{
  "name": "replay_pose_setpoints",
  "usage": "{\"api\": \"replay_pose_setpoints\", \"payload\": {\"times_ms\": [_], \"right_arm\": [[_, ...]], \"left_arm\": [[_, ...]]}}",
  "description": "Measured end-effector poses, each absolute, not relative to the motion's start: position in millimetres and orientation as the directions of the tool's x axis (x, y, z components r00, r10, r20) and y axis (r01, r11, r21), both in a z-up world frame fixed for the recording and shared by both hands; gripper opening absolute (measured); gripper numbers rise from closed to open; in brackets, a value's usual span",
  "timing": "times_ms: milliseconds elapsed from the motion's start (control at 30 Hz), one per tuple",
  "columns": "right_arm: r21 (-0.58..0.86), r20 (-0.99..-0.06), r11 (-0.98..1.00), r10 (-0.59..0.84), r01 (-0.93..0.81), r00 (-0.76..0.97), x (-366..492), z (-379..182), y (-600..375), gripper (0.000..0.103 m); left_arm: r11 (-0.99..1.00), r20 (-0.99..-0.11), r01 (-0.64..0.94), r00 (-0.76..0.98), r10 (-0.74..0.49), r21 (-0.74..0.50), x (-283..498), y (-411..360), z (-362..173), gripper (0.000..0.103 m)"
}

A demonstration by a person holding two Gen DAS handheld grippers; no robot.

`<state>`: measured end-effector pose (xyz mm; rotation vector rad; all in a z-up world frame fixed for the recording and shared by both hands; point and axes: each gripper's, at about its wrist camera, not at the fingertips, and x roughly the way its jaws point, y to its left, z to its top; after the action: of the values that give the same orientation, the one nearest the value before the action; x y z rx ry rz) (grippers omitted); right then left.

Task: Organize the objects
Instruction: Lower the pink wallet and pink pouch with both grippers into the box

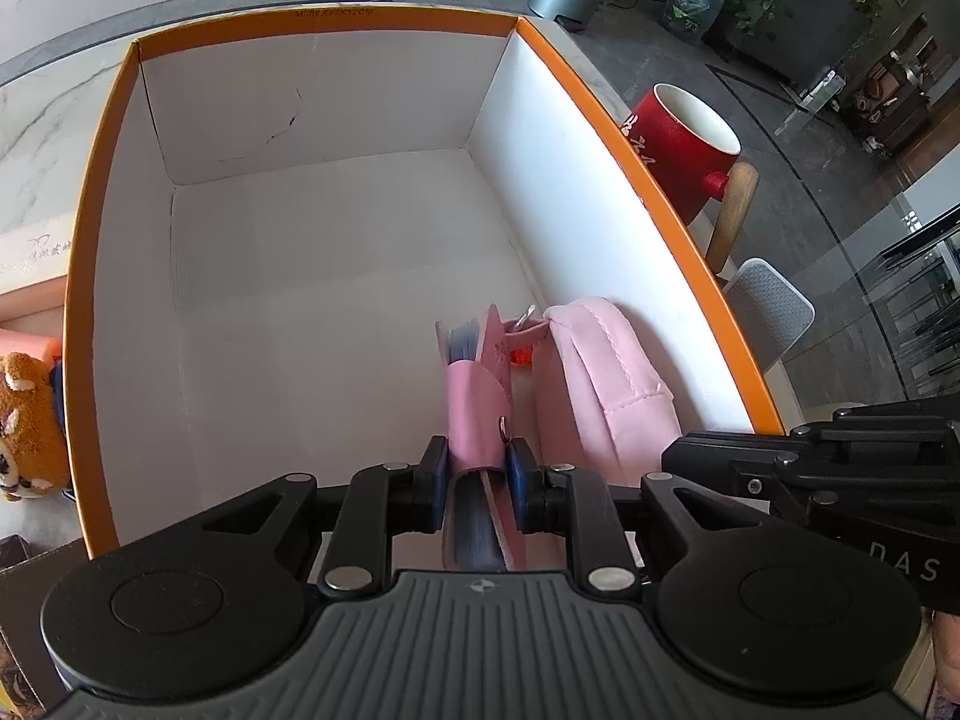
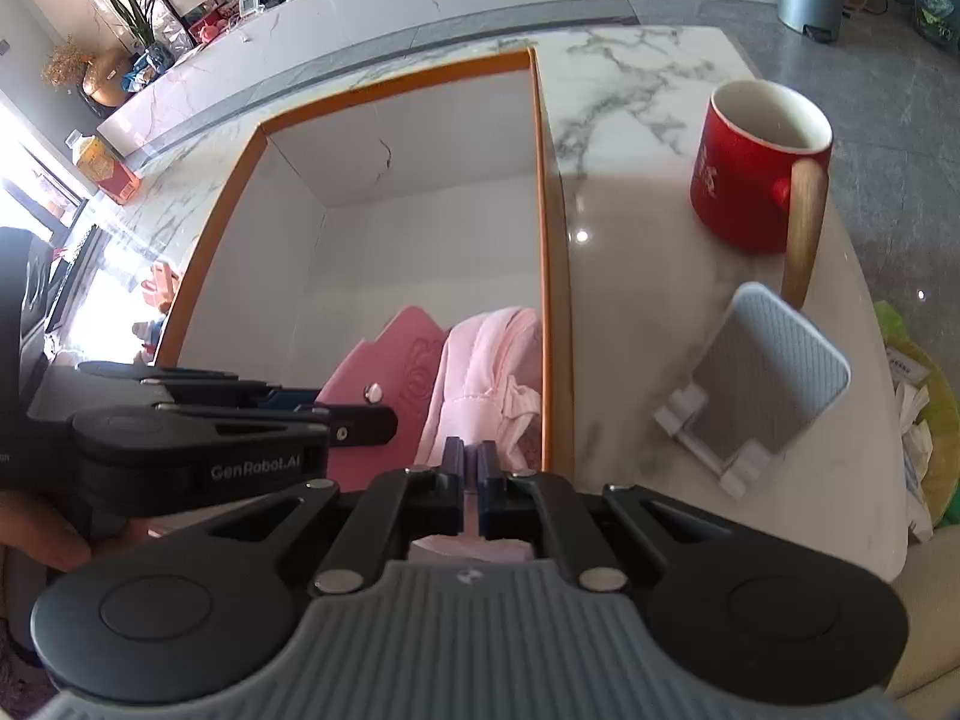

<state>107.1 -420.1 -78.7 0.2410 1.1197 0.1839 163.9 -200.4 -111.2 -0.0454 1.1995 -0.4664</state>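
Note:
An orange-rimmed box with white inside walls stands on the marble table; it also shows in the right wrist view. My left gripper is shut on a pink notebook with blue page edges, held upright inside the box near its right wall. My right gripper is shut on a pale pink fabric pouch, which stands beside the notebook against the box's right wall. The pouch also shows in the left wrist view.
A red mug with a wooden handle and a grey-white phone stand sit on the table right of the box. A brown plush toy lies left of the box. A juice bottle stands at the far left.

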Motion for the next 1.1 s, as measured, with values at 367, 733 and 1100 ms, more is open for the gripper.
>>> {"api": "replay_pose_setpoints", "payload": {"times_ms": [367,733,1100], "right_arm": [[0.171,-0.884,0.981,0.192,-0.088,0.425,105,-75,-410,0.005],[0.081,-0.89,0.986,0.137,-0.145,0.434,102,-73,-406,0.006],[0.072,-0.874,0.989,0.124,-0.127,0.47,94,-60,-409,0.017]], "left_arm": [[0.857,-0.843,0.287,0.216,-0.493,-0.427,158,-200,-108,0.028],[0.812,-0.797,0.142,0.157,-0.583,-0.566,167,-196,-121,0.027],[0.819,-0.802,0.196,0.179,-0.57,-0.539,156,-195,-113,0.048]]}}
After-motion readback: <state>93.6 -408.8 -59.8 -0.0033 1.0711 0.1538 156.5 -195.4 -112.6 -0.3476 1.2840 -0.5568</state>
